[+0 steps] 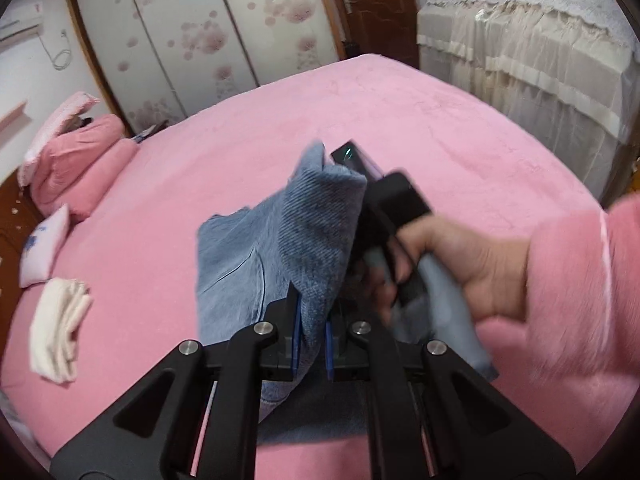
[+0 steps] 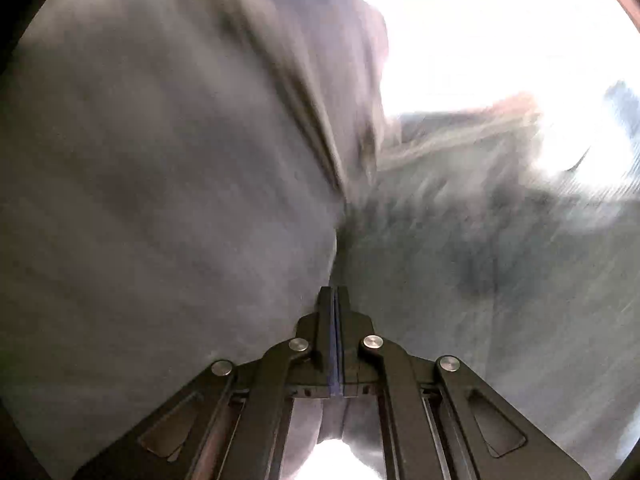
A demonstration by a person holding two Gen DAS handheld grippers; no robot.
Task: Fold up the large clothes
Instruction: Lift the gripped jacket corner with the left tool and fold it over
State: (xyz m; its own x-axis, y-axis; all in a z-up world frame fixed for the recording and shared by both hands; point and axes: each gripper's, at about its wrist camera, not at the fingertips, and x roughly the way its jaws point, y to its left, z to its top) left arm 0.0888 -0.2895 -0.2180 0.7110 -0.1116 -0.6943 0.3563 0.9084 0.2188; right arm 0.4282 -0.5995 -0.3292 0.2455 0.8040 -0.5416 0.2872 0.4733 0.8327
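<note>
Two grippers grasp one blue denim garment (image 1: 272, 248) above a pink bed (image 1: 400, 128). In the left wrist view the left gripper (image 1: 311, 336) points forward and downward, its blue pads pinched on a thick fold of the denim that rises between them and drapes away toward the far side. To the right, a hand (image 1: 460, 268) in a fluffy pink sleeve (image 1: 580, 292) wraps the grey handle of the right gripper, whose black body is pressed against the raised denim edge; its fingertips are hidden behind the cloth in that view, and the hand is smeared by motion. In the right wrist view the right gripper (image 2: 335, 300) is clamped tight, pads pressed together with grey-blue cloth gathered at their tip; the fabric fills nearly the whole frame, heavily blurred, and the background at upper right is washed out white. A folded cream cloth (image 1: 60, 332) lies at the near left of the bed, with pink pillows (image 1: 76, 164) farther left.
</note>
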